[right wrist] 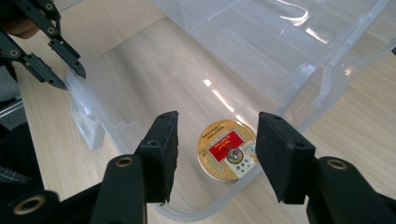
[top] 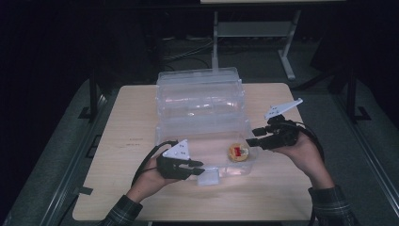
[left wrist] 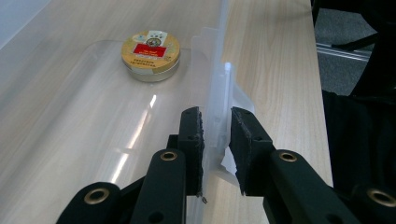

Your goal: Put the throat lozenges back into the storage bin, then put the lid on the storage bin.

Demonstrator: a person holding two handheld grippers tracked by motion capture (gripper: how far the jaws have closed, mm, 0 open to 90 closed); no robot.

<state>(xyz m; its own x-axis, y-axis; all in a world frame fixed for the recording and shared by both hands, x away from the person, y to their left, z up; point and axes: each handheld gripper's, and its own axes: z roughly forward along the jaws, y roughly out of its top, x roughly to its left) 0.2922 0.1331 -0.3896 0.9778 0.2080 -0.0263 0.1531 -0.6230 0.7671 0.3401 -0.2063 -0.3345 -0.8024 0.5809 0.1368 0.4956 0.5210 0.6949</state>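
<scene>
- The round tin [top: 238, 152] lies flat on the floor of the clear plastic box [top: 207, 136], at lower centre-right of the high view, close to the box's near right corner
- It looks light, stiff and smooth; the lacquered gold lid may slip, so a hold across its low side wall should serve better than one on the lid
- The left tool [left wrist: 216, 140] has its jaws narrow, one either side of the box's thin front wall by the latch tab; whether the pads press it I cannot tell for sure
- The right tool [right wrist: 217, 154] hovers above the tin at lower centre of its own view, jaws half open, holding nothing
- The box is stiff but thin and glossy, its hinged lid [top: 200, 92] laid open toward the upper centre; the tin is its sole content
</scene>
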